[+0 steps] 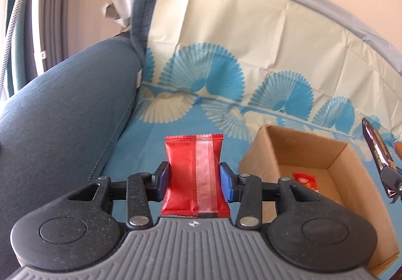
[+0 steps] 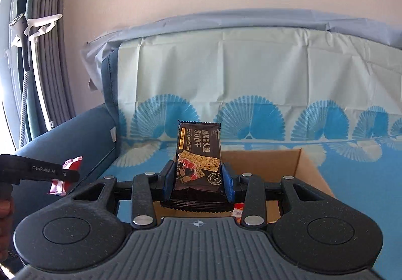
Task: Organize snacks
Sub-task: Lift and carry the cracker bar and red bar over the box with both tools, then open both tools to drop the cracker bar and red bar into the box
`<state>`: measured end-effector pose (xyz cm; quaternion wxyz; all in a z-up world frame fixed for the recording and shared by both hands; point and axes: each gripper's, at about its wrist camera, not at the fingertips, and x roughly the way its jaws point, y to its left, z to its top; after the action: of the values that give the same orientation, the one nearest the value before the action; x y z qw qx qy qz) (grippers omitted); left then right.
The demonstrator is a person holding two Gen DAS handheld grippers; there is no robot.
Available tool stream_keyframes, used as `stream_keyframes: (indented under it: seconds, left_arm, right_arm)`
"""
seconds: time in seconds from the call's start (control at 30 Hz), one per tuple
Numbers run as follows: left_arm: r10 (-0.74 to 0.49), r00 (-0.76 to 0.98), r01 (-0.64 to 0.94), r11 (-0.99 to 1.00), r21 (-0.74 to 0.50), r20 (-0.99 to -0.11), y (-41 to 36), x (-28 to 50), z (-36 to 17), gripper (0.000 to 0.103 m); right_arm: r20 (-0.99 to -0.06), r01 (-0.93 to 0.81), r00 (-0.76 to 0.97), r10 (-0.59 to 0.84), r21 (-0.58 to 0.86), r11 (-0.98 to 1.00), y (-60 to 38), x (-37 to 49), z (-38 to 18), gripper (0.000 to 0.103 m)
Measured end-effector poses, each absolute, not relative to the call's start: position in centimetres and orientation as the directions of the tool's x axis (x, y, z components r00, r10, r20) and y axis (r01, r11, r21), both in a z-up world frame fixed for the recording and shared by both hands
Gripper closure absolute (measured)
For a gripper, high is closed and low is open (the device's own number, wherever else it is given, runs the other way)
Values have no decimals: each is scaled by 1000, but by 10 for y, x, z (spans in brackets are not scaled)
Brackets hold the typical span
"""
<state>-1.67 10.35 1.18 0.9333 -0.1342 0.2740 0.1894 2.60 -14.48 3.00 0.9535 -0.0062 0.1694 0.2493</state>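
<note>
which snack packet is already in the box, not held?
The small red-orange packet lying on the cardboard box floor. The red packet and dark cracker packet are each clamped in a gripper.

Red snack pack point(image 1: 194, 174) upright, seam side facing cam, pinched mid-air. Dark cracker pack point(image 2: 198, 154) upright, above open cardboard box point(image 2: 309, 174) w/ red snack point(image 1: 305, 179) inside.

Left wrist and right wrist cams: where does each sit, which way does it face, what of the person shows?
Left wrist: on the left gripper, facing the sofa back; its pads clamp a red packet; no hand shows.
Right wrist: on the right gripper, same facing, over the cardboard box; clamps a dark cracker packet; part of a hand at left.
Shared: box, patterned sheet, each other's gripper and packet.
</note>
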Motion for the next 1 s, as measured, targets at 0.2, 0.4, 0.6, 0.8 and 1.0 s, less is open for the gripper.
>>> stream_keyframes:
  seconds: [0.2, 0.4, 0.6, 0.8, 1.0]
  left_arm:
    - [191, 871, -308, 930, -201, -452, 67, 2, 25, 57]
    - [53, 925, -136, 971, -197, -376, 15, 19, 30, 56]
    - [-27, 935, -21, 991, -132, -353, -25, 28, 26, 56]
    - [-71, 923, 28, 993, -119, -377, -38, 35, 18, 56]
    - [-88, 928, 52, 993, -107, -361, -40, 30, 17, 56]
  right_arm:
    - [-364, -389, 841, 401, 109, 915, -186, 47, 20, 62]
    - [-386, -321, 858, 340, 116, 940, -214, 57, 11, 62]
    - [-390, -305, 863, 321, 104, 947, -224, 60, 7, 62]
    - [-383, -307, 866, 321, 99, 947, -221, 60, 6, 62]
    - [-371, -324, 867, 333, 89, 942, -219, 58, 7, 62]
